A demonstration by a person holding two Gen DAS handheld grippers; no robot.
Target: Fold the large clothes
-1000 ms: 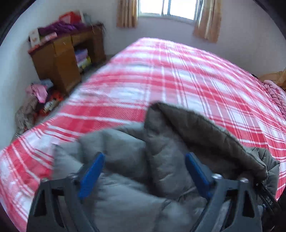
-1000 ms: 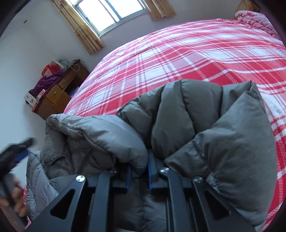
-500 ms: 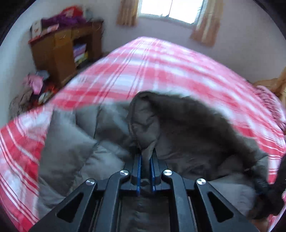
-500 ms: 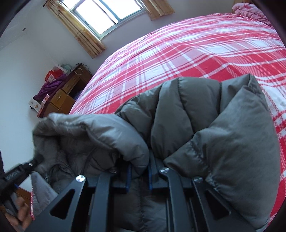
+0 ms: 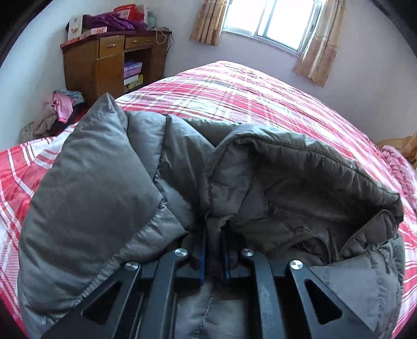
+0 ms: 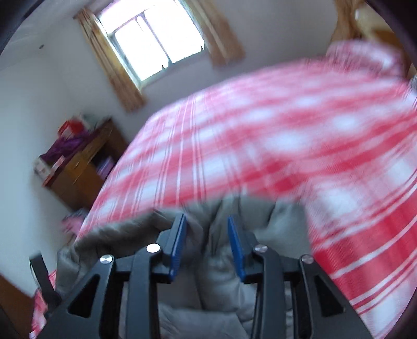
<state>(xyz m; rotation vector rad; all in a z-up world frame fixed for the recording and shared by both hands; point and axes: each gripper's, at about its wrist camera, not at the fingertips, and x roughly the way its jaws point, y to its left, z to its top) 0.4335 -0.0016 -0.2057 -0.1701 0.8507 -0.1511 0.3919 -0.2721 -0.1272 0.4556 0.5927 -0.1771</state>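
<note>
One grey puffer jacket (image 5: 109,198) lies bunched on the red-and-white plaid bed (image 5: 260,104), at the near edge, quilted panels and collar heaped up.

Left gripper (image 5: 213,250): jaws pressed together, pinching a fold of the jacket between the blue pads. Fabric spills over both black arms of the tool.

Right gripper (image 6: 207,243): jaws spread, blue pads (image 6: 178,242) apart, jacket (image 6: 221,281) below and between them; contact cannot be told. That view is motion-blurred.

Surroundings: wooden cabinet (image 5: 104,65) against the wall to the left, boxes and purple cloth on top. Pile of clothes (image 5: 57,109) on the floor beside it. Curtained window (image 5: 265,23) beyond the bed.
</note>
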